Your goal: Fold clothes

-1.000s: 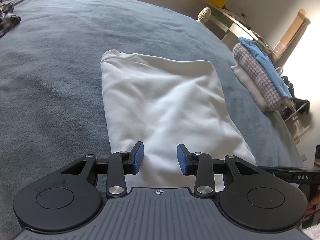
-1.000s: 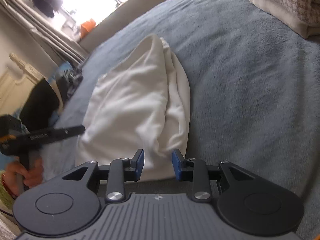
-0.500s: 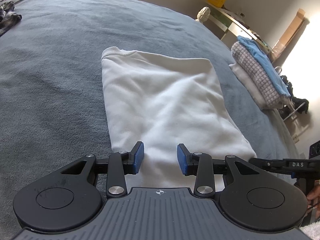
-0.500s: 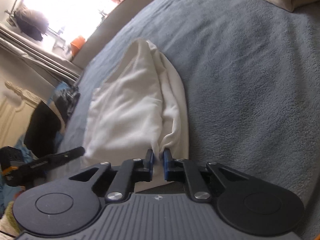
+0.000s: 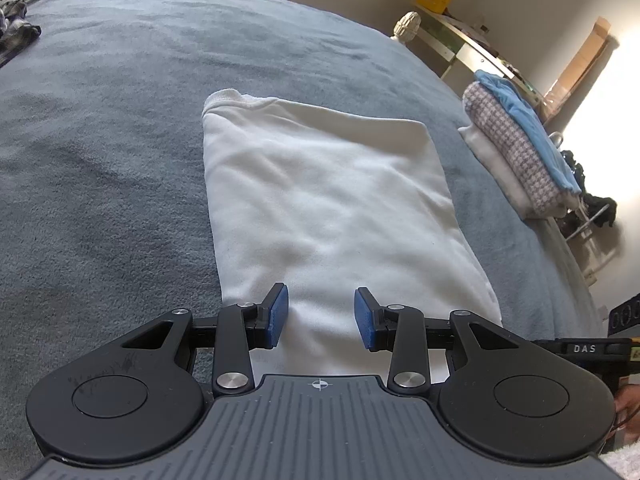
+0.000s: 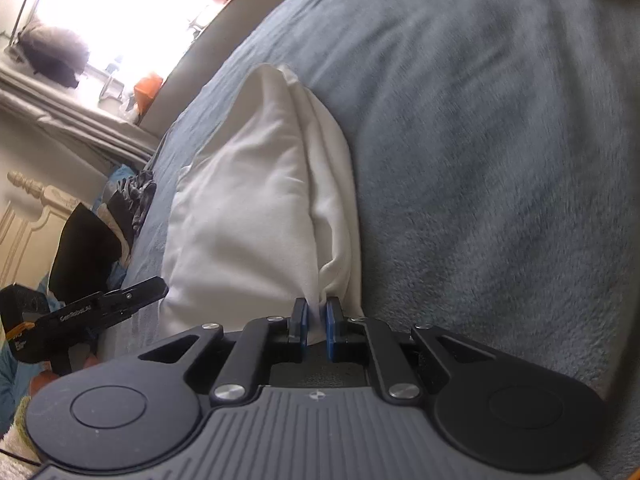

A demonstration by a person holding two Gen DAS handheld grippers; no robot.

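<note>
A white garment, folded into a long rectangle, lies on the grey-blue bed cover. My left gripper is open and empty, its blue pads just above the garment's near end. In the right wrist view the same garment runs away from me. My right gripper is shut on the garment's near right corner, with white cloth pinched between the blue pads and pulled up a little. The left gripper shows at the left of the right wrist view.
A stack of folded clothes, white, houndstooth and blue, sits at the bed's right edge. Dark clothes lie at the far left. A shelf stands behind the bed. In the right wrist view, dark clothes and a white bedpost lie left.
My right gripper moved in to the garment's near corner and shut on it, lifting the cloth slightly. My left gripper stayed open and nearly still above the near end.
</note>
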